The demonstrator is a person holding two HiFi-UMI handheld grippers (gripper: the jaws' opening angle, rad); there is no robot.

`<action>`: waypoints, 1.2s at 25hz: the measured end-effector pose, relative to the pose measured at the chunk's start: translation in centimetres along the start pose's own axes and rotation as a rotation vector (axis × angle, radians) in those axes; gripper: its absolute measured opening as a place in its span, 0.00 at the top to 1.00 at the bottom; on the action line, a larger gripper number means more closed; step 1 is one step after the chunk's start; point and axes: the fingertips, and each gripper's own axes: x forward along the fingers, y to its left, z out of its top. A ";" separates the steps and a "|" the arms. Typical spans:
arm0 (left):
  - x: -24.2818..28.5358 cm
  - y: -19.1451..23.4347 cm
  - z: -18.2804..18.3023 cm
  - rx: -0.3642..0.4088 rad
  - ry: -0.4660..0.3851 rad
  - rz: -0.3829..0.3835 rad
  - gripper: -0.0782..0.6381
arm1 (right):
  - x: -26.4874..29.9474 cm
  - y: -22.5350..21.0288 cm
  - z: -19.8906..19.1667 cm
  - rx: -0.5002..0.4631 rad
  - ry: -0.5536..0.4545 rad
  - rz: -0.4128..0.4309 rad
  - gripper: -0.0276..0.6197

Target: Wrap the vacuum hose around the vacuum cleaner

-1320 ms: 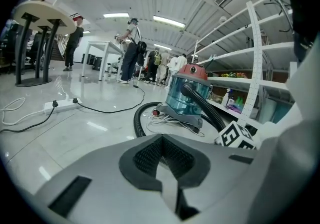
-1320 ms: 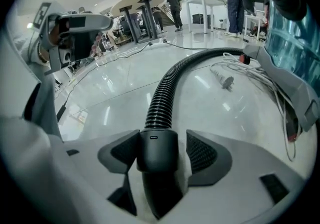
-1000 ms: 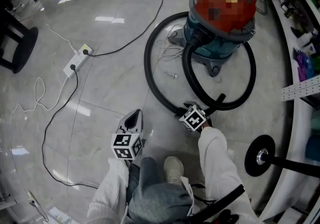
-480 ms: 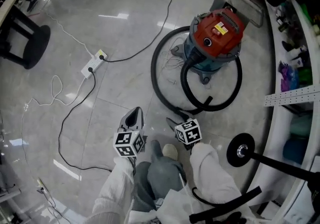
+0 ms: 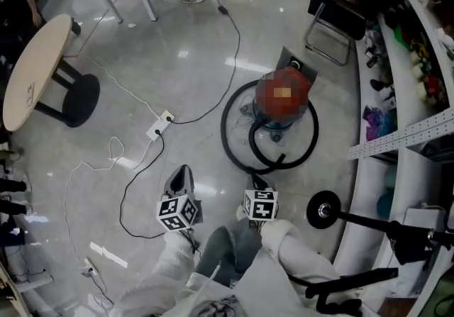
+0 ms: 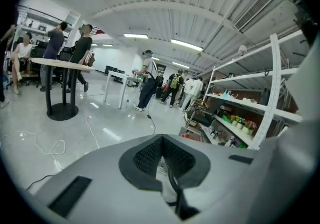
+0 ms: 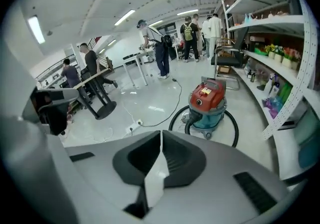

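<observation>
White sleeves (image 5: 286,237), grey trousers (image 5: 225,253), black-and-white marker cubes (image 5: 176,213)

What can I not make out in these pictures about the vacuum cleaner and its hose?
- Vacuum cleaner: in the head view a mosaic patch covers its lid.
- Hose: in the right gripper view its far part is behind the cleaner.
- Power strip: head view, too small to count its plugs.
- Left tongs: in the left gripper view their own body hides most of the cleaner.
</observation>
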 end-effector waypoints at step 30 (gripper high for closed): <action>-35.4 -5.6 1.8 0.295 0.113 -0.533 0.89 | -32.0 20.9 -7.9 0.157 -0.308 -0.350 0.94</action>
